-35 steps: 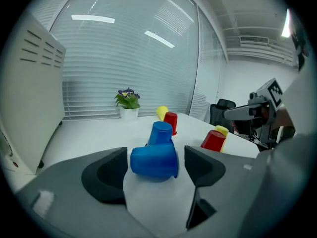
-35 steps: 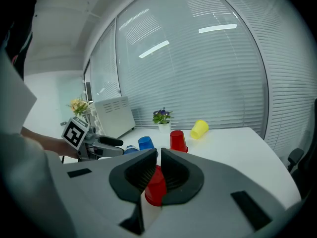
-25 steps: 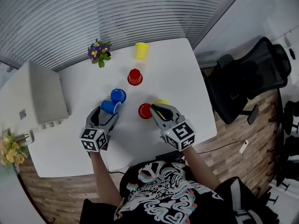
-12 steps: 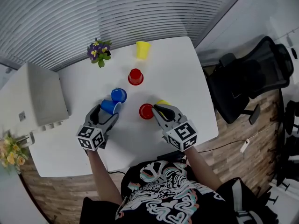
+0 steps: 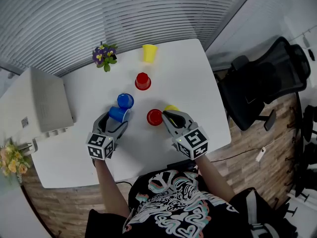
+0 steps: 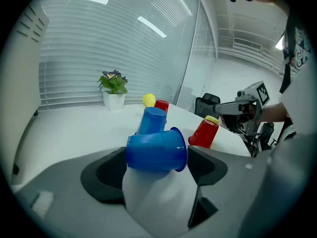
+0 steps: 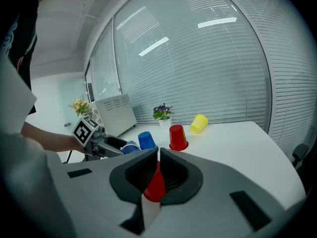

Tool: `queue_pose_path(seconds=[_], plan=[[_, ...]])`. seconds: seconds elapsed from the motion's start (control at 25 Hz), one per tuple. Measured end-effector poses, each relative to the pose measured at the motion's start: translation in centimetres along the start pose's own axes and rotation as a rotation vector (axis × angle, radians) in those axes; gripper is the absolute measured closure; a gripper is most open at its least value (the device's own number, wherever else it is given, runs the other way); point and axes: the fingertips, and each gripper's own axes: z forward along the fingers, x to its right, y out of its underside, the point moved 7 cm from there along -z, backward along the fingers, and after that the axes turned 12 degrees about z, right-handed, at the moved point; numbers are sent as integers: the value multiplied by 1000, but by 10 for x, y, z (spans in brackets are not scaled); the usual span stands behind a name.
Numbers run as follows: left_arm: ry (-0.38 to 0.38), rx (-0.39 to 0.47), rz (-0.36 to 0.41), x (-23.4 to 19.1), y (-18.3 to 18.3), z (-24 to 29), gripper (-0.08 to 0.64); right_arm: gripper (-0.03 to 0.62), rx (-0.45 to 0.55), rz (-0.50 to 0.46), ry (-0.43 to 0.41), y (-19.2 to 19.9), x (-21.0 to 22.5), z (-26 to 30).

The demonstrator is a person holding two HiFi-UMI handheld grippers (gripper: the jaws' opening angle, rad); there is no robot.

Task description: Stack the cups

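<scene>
The left gripper (image 6: 158,158) is clasping a blue cup (image 6: 154,151) that is lying sideways between its jaws, base towards one pad and rim towards the other, clear of the table (image 5: 188,83). Just beyond it a second blue cup (image 5: 125,101) is standing upside down, which is looking like the place where the held one is going. The cup is showing itself as thin, glossy plastic, so it is probably weighing next to nothing, flexing under a hard squeeze and sliding easily in the pads. A light grip across the stiffer rim or base band is likely serving better than one on the mid-wall. The right gripper (image 7: 157,155) is holding its jaws pressed almost together, with only a sliver of red showing in the slit between them. Whether they are nipping the near red cup (image 5: 154,117) or merely pointing over it is not coming clear. A yellow cup (image 5: 171,108) is sitting just behind that red one. Farther off, another red cup (image 5: 142,81) is standing inverted and another yellow cup (image 5: 149,53) is lying on its side.
</scene>
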Motion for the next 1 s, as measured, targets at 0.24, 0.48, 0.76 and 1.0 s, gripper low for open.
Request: queue_pose_path(seconds=[0.24, 0.48, 0.76, 1.0], plan=[[-30, -47, 112, 14, -9, -5, 179, 575, 3, -6, 16, 5, -4, -10], [-42, -103, 273, 36, -20, -5, 184, 577, 12, -12, 28, 8, -7, -19], [-123, -202, 508, 56, -27, -1, 184, 578, 27, -19, 45, 12, -12, -29], [-198, -254, 666, 67, -37, 7, 184, 578, 34, -19, 58, 16, -13, -38]])
